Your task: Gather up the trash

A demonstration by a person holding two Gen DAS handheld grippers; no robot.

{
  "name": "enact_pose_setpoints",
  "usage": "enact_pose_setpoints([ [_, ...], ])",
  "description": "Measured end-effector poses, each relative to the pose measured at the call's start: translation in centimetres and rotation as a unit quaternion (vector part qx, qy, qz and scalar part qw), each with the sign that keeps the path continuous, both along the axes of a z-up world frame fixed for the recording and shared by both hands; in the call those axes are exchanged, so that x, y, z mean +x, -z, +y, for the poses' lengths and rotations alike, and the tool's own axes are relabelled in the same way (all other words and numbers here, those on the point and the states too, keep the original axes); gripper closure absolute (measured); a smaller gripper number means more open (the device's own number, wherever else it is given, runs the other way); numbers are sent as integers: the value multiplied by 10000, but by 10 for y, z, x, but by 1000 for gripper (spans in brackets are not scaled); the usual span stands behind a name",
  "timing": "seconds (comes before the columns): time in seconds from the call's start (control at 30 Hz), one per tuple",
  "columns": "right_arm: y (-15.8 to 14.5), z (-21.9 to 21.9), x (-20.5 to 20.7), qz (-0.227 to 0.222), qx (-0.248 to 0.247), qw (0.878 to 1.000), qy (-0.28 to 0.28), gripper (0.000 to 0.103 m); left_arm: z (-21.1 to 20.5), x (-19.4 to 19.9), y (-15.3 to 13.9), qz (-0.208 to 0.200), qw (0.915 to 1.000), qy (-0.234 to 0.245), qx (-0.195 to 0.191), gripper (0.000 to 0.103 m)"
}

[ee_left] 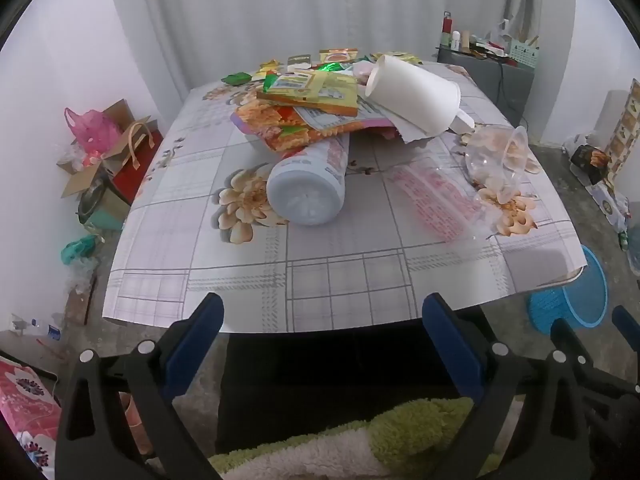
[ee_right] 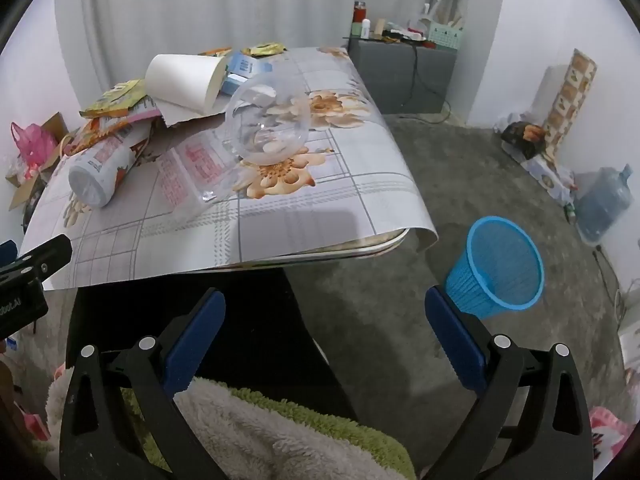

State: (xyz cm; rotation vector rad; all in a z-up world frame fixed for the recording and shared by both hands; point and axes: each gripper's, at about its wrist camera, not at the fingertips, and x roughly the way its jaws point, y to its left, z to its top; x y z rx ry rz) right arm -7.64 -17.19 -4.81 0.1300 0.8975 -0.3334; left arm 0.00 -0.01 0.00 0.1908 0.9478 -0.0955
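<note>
Two blue-padded black grippers, left [ee_left: 322,340] and right [ee_right: 325,336], hovering spread wide and empty before floral-clothed table [ee_left: 328,276]. Heaped wrappers [ee_left: 304,108], white paper cup [ee_left: 416,92], clear plastic cup [ee_right: 266,120] waiting uncollected. Blue mesh wastebasket [ee_right: 498,264] standing beside. Likely starting: reaching, pinching nearest piece.

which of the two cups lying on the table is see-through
The clear plastic cup, on its side near the table's right edge; the white paper cup behind it is opaque.

A white curtain [ee_left: 280,12] hangs behind the tabletop [ee_left: 320,264] with its flowered cloth. A grey cabinet [ee_right: 400,76] stands by the wall, a large water bottle [ee_right: 604,204] on the floor.
</note>
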Motion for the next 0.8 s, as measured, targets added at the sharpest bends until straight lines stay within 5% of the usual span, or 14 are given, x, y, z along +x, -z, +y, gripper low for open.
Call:
enact_pose_setpoints([
  [0.8,0,2,-2,-26,-32,10000,21,8,0,0,0,23,10000,5,-10,6],
])
